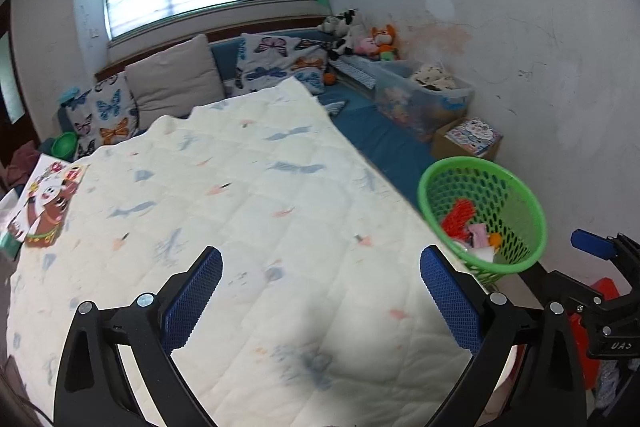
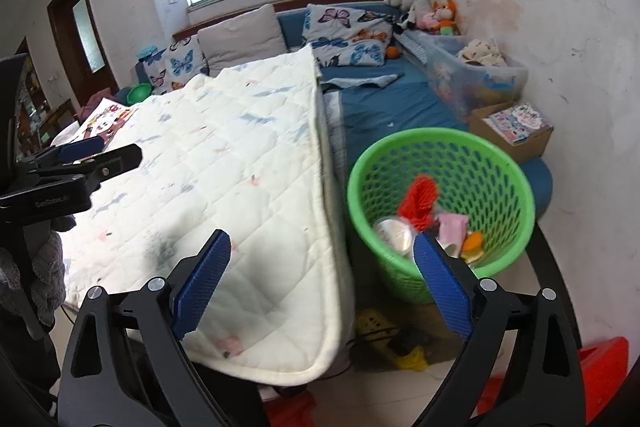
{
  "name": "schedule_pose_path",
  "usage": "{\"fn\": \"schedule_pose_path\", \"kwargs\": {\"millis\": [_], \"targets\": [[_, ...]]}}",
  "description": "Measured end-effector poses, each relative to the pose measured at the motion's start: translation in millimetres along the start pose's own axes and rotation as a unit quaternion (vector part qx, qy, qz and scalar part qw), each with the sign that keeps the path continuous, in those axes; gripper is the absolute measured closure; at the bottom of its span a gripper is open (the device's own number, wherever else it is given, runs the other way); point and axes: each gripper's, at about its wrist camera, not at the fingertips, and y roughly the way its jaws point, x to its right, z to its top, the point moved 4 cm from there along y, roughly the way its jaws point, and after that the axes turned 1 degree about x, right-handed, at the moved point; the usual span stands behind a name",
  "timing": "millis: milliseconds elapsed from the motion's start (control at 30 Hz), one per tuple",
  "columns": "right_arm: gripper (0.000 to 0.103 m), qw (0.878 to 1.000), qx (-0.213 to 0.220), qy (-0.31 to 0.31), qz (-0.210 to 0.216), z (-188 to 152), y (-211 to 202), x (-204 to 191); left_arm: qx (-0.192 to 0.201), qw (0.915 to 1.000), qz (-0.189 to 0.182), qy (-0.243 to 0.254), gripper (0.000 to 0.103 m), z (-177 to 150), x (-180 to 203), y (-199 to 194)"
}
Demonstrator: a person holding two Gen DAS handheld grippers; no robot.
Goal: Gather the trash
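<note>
Several bits of trash (image 2: 432, 223) lie at the bottom of the green basket (image 2: 496, 163), just ahead of the right gripper (image 2: 320, 287) and a little to its right side. There is a red net bag (image 2: 420, 201), a pink scrap (image 2: 452, 225), a small orange piece (image 2: 474, 243) and a round shiny lid (image 2: 394, 233). The net bag and the pink scrap look soft and light, so I think they would squash easily and could be pinched anywhere in the middle. The shiny lid looks stiff and smooth, so I think it could slip, and its edge would be the best place to take hold. The basket itself looks light and bendy, with many holes, and its rim would be the spot to grab. The right gripper has its jaws spread wide, with nothing between them. The left gripper (image 1: 320, 303) is spread wide too, also with nothing in it, and it hangs over the white quilt (image 1: 248, 195), with the basket ahead of it on its right. I see no trash on the quilt near either gripper. Far ahead of the left gripper, on its left side, a picture book (image 1: 48, 203) lies at the quilt's edge. Beyond the basket a cardboard box (image 2: 516, 127) and a clear bin (image 2: 472, 75) sit by the wall.
</note>
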Motion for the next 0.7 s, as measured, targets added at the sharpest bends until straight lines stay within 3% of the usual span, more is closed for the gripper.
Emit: {"fn": "schedule_pose_path", "kwargs": {"millis": [133, 400, 700], "targets": [[0.011, 1.0, -0.002, -0.006, -0.003, -4, 2, -15, 0.0, 0.9999, 0.011, -0.01, 0.007, -8, -16, -12], [0.007, 1.0, 0.022, -0.021, 0.0, -4, -11, -39, 0.014, 0.9972, 0.067, -0.028, 0.007, -29, -47, -40], [0.004, 0.999, 0.023, -0.04, 0.015, -10, -10, -65, 0.023, 0.9934, 0.083, -0.076, 0.007, -53, -71, -63]]}}
